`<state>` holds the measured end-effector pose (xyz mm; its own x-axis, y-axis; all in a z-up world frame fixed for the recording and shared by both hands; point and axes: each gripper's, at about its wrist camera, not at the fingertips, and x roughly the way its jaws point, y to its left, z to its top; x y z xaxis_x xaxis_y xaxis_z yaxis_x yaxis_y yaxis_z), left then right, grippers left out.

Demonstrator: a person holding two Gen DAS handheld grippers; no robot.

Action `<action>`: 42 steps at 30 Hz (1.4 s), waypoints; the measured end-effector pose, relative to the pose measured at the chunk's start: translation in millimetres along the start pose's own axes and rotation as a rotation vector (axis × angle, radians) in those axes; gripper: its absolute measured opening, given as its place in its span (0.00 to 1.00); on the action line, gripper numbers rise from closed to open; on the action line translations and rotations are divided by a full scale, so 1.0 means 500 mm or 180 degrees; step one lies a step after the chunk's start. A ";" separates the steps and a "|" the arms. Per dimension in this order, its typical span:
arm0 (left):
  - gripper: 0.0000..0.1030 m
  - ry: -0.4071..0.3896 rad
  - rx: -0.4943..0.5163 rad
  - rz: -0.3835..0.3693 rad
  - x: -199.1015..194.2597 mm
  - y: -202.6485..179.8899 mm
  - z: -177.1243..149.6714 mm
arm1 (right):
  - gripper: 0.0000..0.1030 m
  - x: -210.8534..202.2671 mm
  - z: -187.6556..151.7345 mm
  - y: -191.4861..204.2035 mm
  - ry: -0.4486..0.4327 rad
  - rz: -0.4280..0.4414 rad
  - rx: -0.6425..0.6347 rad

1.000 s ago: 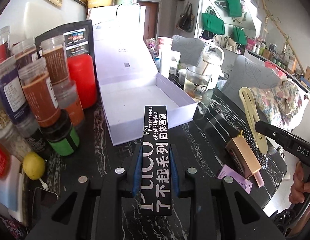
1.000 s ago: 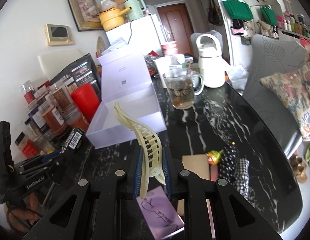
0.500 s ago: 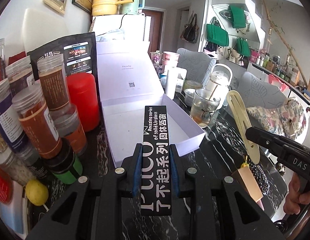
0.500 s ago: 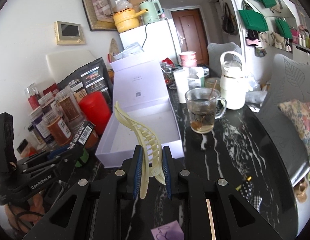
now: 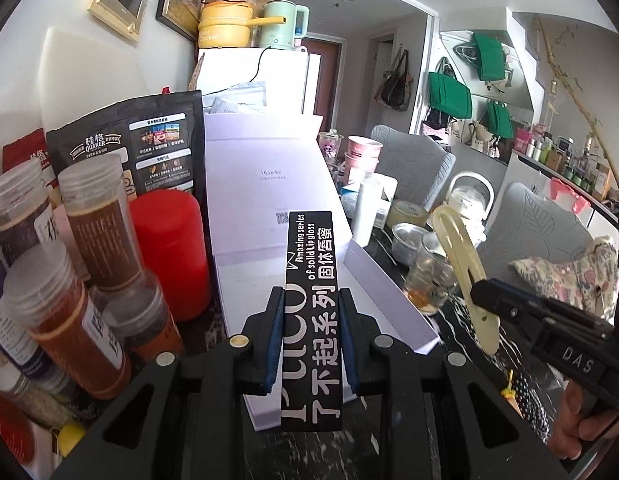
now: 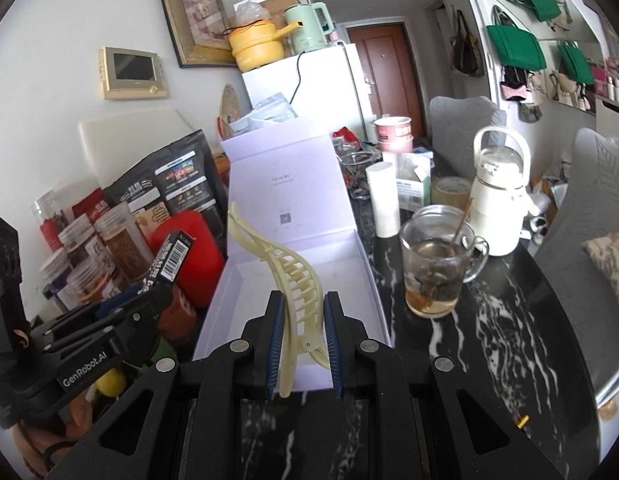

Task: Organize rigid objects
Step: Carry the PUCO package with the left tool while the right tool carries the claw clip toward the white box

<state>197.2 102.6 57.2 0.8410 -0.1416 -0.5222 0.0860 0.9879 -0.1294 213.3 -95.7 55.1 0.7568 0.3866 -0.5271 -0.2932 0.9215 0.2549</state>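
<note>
Jaws of the left gripper (image 5: 309,338) are clenched on a long black cardboard lip-gloss box (image 5: 311,312) at lower centre of the left view; those of the right gripper (image 6: 303,344) are clamped on a cream plastic hair claw clip (image 6: 285,276), both poised before the open white rigid gift box (image 6: 309,256) on the dark marble surface (image 6: 489,340). Both items look light. The carton is stiff but crushable, best gripped on its flat sides; the clip's teeth seem brittle, so hold near its hinge, probably.
</note>
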 end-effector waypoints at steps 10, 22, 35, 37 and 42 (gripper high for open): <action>0.25 0.0011 -0.0117 0.0104 0.088 0.025 0.066 | 0.19 0.084 0.053 -0.002 0.0040 -0.0015 0.0086; 0.25 0.0297 -0.0088 0.0198 0.203 0.039 0.081 | 0.19 0.199 0.087 -0.029 0.0254 -0.0171 0.0052; 0.25 0.0760 -0.0041 0.0339 0.310 0.052 0.033 | 0.19 0.312 0.028 -0.069 0.0734 -0.0281 0.0094; 0.25 0.0834 -0.0031 0.0344 0.323 0.051 0.025 | 0.19 0.322 0.011 -0.073 0.0810 -0.0299 0.0085; 0.25 0.1043 0.0011 0.0375 0.346 0.048 0.005 | 0.19 0.332 -0.001 -0.069 0.0857 -0.0329 0.0021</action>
<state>346.1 101.7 -34.3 0.6290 -0.0389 -0.7765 0.0008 0.9988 -0.0495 348.6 -63.3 -41.6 0.6000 0.2877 -0.7465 -0.2179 0.9566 0.1935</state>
